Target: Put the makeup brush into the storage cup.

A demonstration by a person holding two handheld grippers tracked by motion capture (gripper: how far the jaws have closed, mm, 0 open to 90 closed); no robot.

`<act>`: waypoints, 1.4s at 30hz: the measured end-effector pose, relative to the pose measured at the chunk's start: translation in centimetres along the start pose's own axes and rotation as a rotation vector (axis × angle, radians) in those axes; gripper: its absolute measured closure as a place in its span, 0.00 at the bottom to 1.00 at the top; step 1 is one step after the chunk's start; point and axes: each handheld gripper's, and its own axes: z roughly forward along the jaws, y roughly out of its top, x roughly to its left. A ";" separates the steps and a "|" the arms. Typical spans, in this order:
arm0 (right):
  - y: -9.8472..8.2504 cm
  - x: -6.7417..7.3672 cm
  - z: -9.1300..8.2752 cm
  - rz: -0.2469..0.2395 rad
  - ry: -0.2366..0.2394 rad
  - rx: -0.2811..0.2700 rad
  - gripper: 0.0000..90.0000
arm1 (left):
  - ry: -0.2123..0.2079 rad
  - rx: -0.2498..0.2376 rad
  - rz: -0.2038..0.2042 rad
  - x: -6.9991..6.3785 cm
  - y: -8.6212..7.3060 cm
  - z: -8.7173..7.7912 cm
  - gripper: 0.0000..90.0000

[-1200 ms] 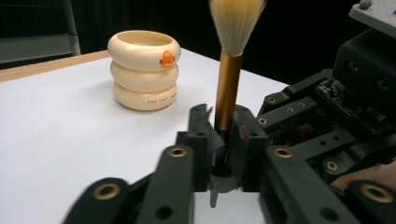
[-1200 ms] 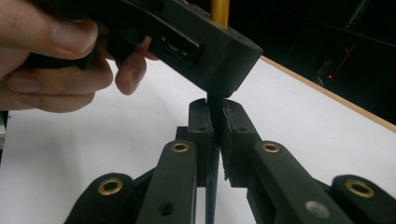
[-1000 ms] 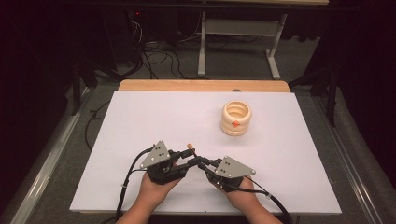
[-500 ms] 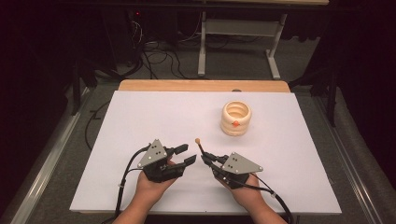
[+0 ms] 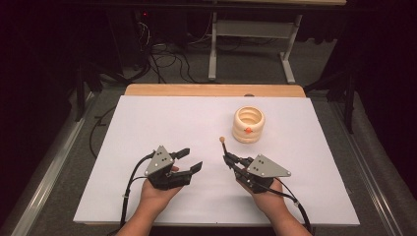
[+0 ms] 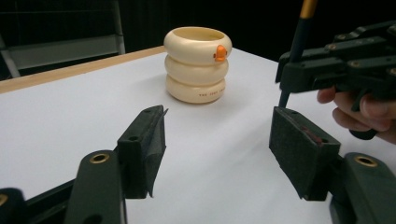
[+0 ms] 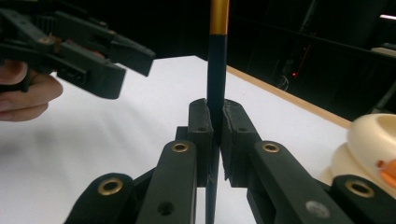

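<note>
Gripping pencil (image 7: 217, 70): right hand-held gripper (image 7: 213, 135) | left hand-held gripper (image 6: 217, 144): opening, empty | cream holder (image 5: 248, 124)

Black two-jaw tongs (image 5: 189, 160), brass-ringed screw holes, grey three-cornered top plates, trailing black cables.

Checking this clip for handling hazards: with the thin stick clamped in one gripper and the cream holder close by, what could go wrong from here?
1. The right gripper pinches the slim pencil low on its shaft, so the long free end could pivot or slip between the pads.
2. The holder is a tall stack of rings with a narrow mouth; an off-centre approach could nudge or tip it.
3. The left gripper, whose jaws have just been opening and hold nothing, sits beside the pencil and might clip it.
</note>
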 end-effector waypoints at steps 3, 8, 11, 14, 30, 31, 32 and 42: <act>0.1 -0.6 -0.4 0.010 -0.020 -0.007 0.95 | 0.014 -0.001 -0.005 0.1 -0.2 0.0 0.36; 0.1 -1.4 -1.1 0.018 -0.049 -0.014 0.95 | 0.013 -0.001 -0.006 0.1 -0.4 0.2 0.33; 0.1 -2.1 -1.7 0.033 -0.070 -0.018 0.95 | 0.015 0.006 -0.009 0.0 -0.5 0.3 0.31; 0.1 -2.6 -2.1 0.042 -0.082 -0.025 0.95 | 0.016 0.013 -0.013 0.1 -0.6 0.4 0.29; -0.1 -6.1 -4.6 0.086 -0.197 -0.060 0.95 | 0.045 0.048 -0.005 0.2 -1.3 0.8 0.18; -0.1 -6.3 -4.7 0.094 -0.205 -0.061 0.95 | 0.046 0.052 -0.005 0.3 -1.3 0.8 0.18; -0.2 -6.5 -4.8 0.097 -0.209 -0.063 0.95 | 0.046 0.052 -0.006 0.3 -1.3 0.7 0.18; 0.0 -8.2 -4.7 0.158 -0.237 -0.089 0.95 | 0.050 0.079 0.011 0.3 -2.0 -0.8 0.11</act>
